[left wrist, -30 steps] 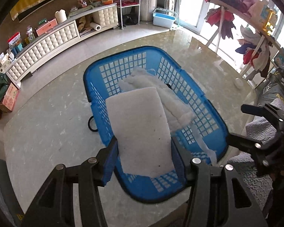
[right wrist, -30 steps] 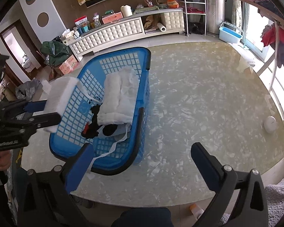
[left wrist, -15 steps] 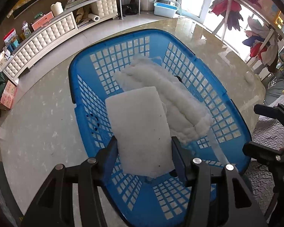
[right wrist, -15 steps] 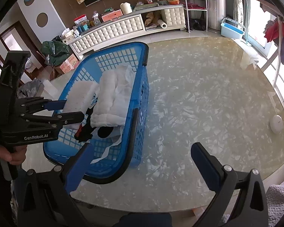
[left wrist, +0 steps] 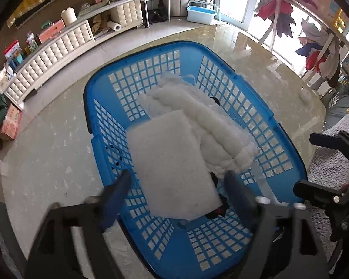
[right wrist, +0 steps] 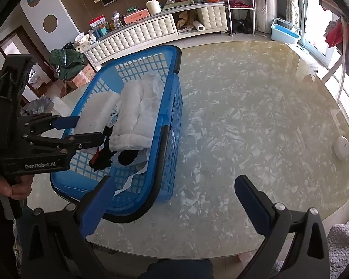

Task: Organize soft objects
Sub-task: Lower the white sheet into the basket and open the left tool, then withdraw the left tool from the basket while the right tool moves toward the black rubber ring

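1. Blue plastic fills the left wrist view: a laundry basket [left wrist: 100,125] with lattice walls sits on the pale marbled table [right wrist: 256,116].
2. Inside it lies a flat white pad [left wrist: 172,162], resting over a fluffy white rolled blanket [left wrist: 209,121] and some dark clothing [right wrist: 102,158] with a bit of red in it.
3. The left gripper [left wrist: 176,188] hangs over the near end of the basket, and its jaws have just been opening. They stand clear of the pad on both sides, so the pad is let go, though its near edge sits between the blue fingers [left wrist: 116,190].
4. From the right wrist view, the same left gripper [right wrist: 88,130] reaches in over the basket's left wall, a hand [right wrist: 16,188] gripping its handle.
5. The right gripper [right wrist: 172,200] hovers above the table edge beside the basket, jaws spread wide, nothing between them.
6. A small white round object [right wrist: 342,146] rests far off on the table's right side.
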Available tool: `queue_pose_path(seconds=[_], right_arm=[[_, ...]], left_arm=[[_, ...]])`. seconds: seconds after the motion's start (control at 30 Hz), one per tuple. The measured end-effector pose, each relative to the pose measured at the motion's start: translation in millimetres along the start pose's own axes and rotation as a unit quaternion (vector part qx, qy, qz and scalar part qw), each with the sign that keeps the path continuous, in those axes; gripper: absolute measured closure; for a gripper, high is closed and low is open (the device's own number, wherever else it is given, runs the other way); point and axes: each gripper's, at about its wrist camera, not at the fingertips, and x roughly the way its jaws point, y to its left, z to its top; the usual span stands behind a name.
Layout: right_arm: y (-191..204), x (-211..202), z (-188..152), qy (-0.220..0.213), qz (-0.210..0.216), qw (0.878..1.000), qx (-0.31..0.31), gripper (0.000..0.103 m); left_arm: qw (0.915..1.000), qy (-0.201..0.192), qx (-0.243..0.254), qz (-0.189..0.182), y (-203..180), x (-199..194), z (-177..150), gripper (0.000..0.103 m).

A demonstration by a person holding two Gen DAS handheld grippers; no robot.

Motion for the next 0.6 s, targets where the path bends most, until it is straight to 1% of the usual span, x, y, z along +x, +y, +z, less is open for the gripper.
queue_pose_path(seconds=[0.07,0.13,0.27,0.3,0.33,0.37,0.6], right_arm=[[0.8,-1.3,0.2,-0.001,-0.002,1.0,0.001,0.0],[1.2,-1.8,-0.1,-0.001,-0.003,1.0,0.001,0.0],[3.2,-6.1,-1.5,-0.002,-0.008,1.0,-0.002,0.0],[3.6,-6.8,-1.6,-0.003,-0.009,1.0,-0.003,0.0],[4.6,-7.8,-1.7,-0.003,-0.01,1.0,-0.003,0.0],[6.0,-10.0,-1.9,-0.005,-0.011,1.0,-0.005,0.0],[19.6,-19.1,-2.4,-0.014,-0.019,1.0,-0.016,0.0]], left_arm=[[0.9998,-0.005,0.012,0.016,-4.1,-3.8,-0.6,0.018],[0.9997,-0.009,0.016,0.016,-5.3,-7.0,-1.2,0.014],[0.9997,-0.017,0.009,0.012,-3.2,-16.6,-2.7,0.012],[0.9997,-0.021,0.008,0.013,-2.7,-19.8,-3.6,0.009],[0.9996,-0.024,0.007,0.014,-2.2,-22.9,-4.8,0.002],[0.9995,-0.029,0.007,0.014,-1.3,-26.0,-6.1,0.0],[0.9982,-0.059,-0.002,0.009,6.0,-52.1,-20.5,0.0]])
